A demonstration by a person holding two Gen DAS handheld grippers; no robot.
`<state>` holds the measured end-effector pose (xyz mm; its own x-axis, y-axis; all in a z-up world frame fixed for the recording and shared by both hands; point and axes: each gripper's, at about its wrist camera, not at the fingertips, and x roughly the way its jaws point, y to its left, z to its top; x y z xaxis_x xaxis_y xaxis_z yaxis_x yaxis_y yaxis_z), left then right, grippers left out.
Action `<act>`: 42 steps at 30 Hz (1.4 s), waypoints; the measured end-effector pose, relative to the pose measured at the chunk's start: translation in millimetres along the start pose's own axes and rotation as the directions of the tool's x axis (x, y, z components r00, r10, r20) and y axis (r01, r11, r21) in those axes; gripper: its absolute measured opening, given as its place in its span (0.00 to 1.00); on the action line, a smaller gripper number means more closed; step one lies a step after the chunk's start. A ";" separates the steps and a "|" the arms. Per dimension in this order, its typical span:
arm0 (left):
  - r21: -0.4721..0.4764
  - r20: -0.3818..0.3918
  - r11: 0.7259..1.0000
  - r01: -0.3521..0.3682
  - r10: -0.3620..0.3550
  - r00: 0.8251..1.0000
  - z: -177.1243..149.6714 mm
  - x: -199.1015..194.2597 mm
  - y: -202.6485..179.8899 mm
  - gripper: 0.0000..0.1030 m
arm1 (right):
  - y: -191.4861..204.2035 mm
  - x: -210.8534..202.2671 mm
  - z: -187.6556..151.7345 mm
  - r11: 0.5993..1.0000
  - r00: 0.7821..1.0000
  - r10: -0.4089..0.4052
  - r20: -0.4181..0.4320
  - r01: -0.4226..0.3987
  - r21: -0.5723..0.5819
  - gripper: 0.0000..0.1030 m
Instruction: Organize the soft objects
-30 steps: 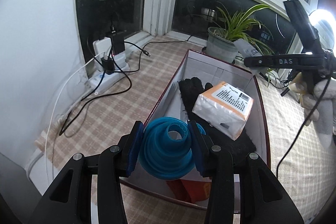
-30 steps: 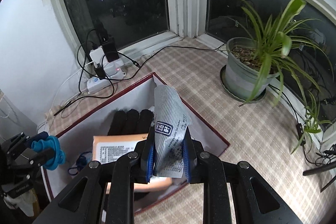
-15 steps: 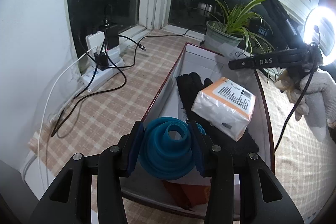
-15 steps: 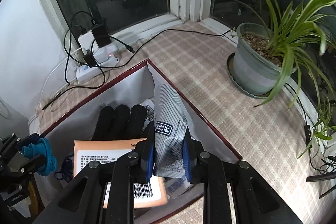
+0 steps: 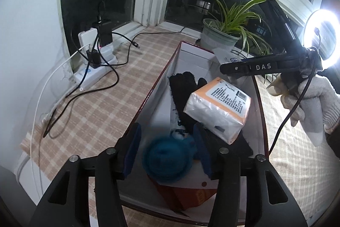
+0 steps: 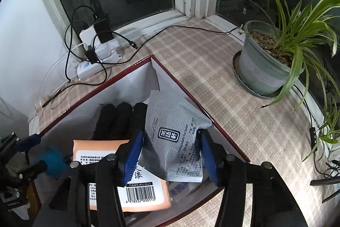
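Note:
A red-rimmed box [image 5: 163, 73] with white walls holds a black glove [image 5: 182, 88] and an orange-and-white tissue pack [image 5: 218, 110]. My left gripper [image 5: 167, 150] is open over the box's near end; a blue knitted hat [image 5: 167, 161], blurred, lies loose between the jaws, dropping into the box. My right gripper [image 6: 172, 154] is open over the box's other end [image 6: 182, 88]; a grey striped tea pouch [image 6: 176, 137] lies loose between its jaws, over the tissue pack [image 6: 136, 193] and glove [image 6: 121, 120]. The hat also shows in the right wrist view [image 6: 53, 159].
A checked cloth [image 5: 102, 103] covers the sill. A power strip with plugs and cables [image 5: 93, 61] lies by the window at the left. A potted spider plant [image 6: 267, 65] stands to the right of the box. A ring light [image 5: 320, 37] glares at the far right.
Both grippers have opened. The blue hat has left the left jaws and drops into the box. The grey pouch has left the right jaws and sunk onto the tissue pack.

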<state>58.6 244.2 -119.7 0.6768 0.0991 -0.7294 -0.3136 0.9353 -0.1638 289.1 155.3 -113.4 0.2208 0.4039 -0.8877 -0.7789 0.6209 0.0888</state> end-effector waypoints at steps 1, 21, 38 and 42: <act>-0.001 0.002 1.000 -0.004 0.004 1.000 0.2 -0.3 -0.2 0.54 | -0.4 -0.7 0.1 1.000 1.000 0.001 0.000 -0.001 0.003 0.55; -0.028 0.045 0.999 -0.015 0.017 0.999 -0.3 -19.5 4.2 0.54 | -11.9 -22.2 3.2 0.996 0.998 0.040 0.045 -0.043 0.083 0.67; 0.001 0.082 0.999 -0.033 0.033 0.996 -5.4 -49.9 -18.6 0.54 | -6.4 -74.1 -27.6 0.996 0.991 0.028 0.128 -0.039 0.082 0.67; 0.005 0.086 0.999 -0.035 0.034 0.996 -8.8 -58.0 -30.9 0.59 | -5.1 -92.8 -47.3 0.996 0.987 0.020 0.158 -0.033 0.086 0.67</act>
<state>23.2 206.6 -78.1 0.7205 0.1597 -0.6748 -0.3335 0.9330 -0.1353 244.9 82.9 -52.8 0.2957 0.5173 -0.8031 -0.7327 0.6623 0.1568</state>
